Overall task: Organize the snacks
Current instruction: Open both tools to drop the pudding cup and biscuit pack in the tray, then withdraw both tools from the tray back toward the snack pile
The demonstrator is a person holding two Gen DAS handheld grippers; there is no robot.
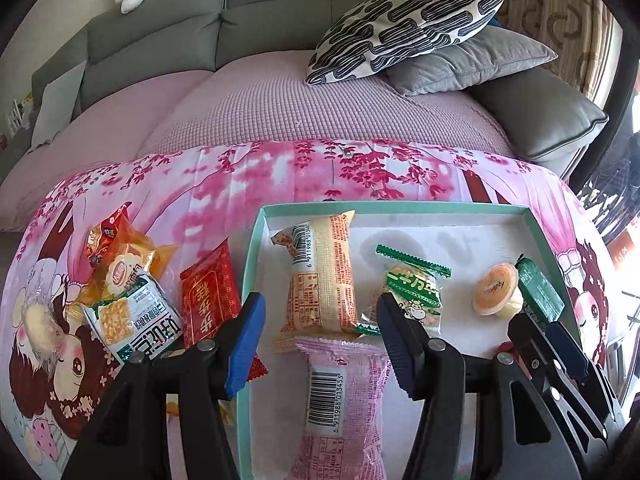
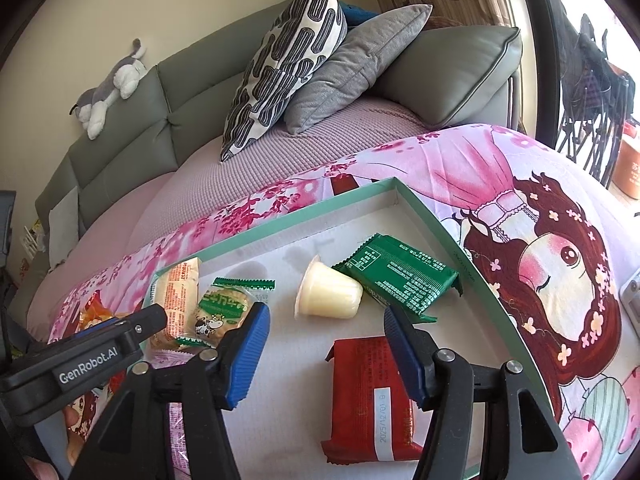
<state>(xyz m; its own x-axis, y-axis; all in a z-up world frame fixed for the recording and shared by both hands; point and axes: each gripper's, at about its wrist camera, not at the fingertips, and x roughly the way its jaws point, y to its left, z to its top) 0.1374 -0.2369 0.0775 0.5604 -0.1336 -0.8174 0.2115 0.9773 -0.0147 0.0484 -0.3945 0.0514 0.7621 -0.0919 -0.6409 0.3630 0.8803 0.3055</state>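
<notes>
- Left wrist view: the left gripper (image 1: 320,344) hangs over the near-left part of the tray (image 1: 392,209), its jaws apart and gripping nothing.
- A pink pack (image 1: 344,400) lies between the jaws, not pressed by either pad; the left finger stands over the tray's left wall.
- In the tray lie a yellow pack (image 1: 320,276), a green cow pack (image 1: 412,296), a jelly cup (image 1: 496,290) and a dark green pack (image 1: 538,292) just beside it.
- Outside the tray on the pink cloth (image 1: 240,184): a red pack (image 1: 208,300), a cracker pack (image 1: 132,320) and an orange pack (image 1: 120,248).
- The right gripper (image 1: 548,340) shows at the tray's right side.
- Right wrist view: the right gripper (image 2: 324,348) is half open, empty, over a red pack (image 2: 368,396) that lies flat in the tray (image 2: 448,232); the right finger overlaps its edge.
- Beyond it, the jelly cup (image 2: 332,292) lies on its side, touching the dark green pack (image 2: 400,276).
- The left gripper's body is at the left edge.
</notes>
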